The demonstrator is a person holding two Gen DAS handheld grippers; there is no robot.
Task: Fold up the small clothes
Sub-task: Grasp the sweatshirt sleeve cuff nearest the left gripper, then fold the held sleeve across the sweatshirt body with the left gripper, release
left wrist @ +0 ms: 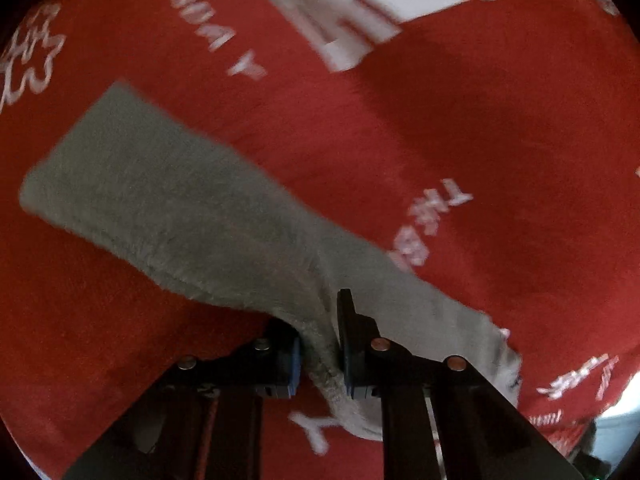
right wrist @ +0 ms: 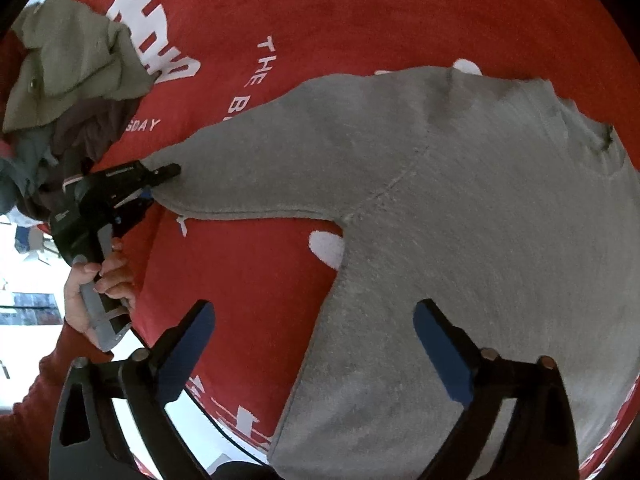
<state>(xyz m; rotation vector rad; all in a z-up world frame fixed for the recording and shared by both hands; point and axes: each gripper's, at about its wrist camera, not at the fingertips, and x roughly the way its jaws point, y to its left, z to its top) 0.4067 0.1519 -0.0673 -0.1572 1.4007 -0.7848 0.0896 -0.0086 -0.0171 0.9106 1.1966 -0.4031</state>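
Red cloth [right wrist: 360, 20]: covers the whole work surface, printed with white lettering; everything lies on it.
Grey sweater [right wrist: 460, 220]: spread flat on the red cloth, body below the right gripper, neck opening toward the right edge of the right wrist view, one sleeve [right wrist: 248, 176] stretched out to the left.
Clothes pile [right wrist: 68, 92]: olive, brown and bluish garments heaped at the far left, apart from the sweater, waiting their turn.
Right gripper [right wrist: 314, 344]: jaws spread wide, holding nothing, hovering over the sweater's side hem just below the armpit.
Left gripper [left wrist: 318, 344]: jaws pinched together on the sleeve's cuff end; in the right wrist view it sits at the sleeve tip, hand [right wrist: 96, 292] on its handle.
Step in hand: likely the first fold, sleeve across the body.
Next move calls for: carrying the cuff over toward the chest without dragging the body, and the right gripper probably pinning or pinching the side.
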